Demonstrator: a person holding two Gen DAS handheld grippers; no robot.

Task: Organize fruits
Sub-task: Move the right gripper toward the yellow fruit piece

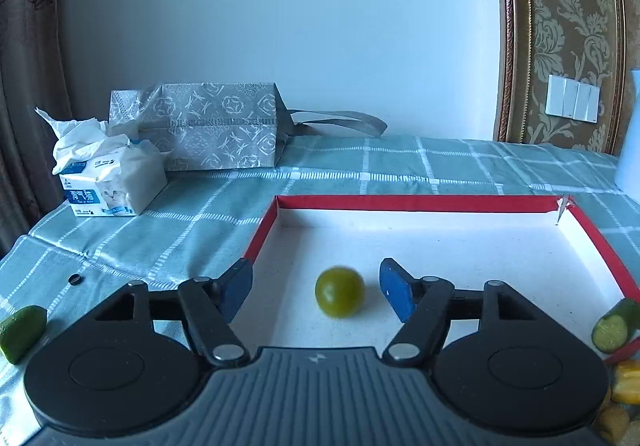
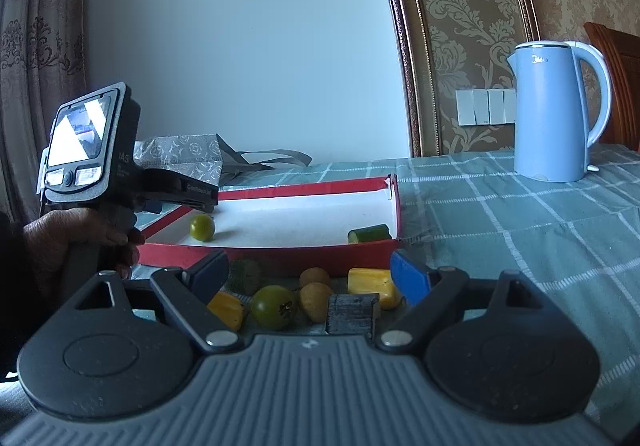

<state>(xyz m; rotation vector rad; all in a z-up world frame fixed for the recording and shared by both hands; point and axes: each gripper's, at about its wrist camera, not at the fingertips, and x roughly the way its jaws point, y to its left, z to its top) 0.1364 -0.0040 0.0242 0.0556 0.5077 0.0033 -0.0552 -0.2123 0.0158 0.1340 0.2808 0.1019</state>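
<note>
left wrist view low over red tray [image 1: 400,202], right wrist view behind it, both facing wall

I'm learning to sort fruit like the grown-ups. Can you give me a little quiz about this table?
1. True or false: the round green fruit lies inside the red-rimmed white cardboard tray.
2. What touches the green fruit? A) the left gripper's blue pads B) the cut green cucumber piece C) only the tray floor
3. Fill in: the tall light-blue plastic ______ stands on the checked green tablecloth, beyond the open right gripper.

Key: 1 true; 2 C; 3 kettle.
</note>
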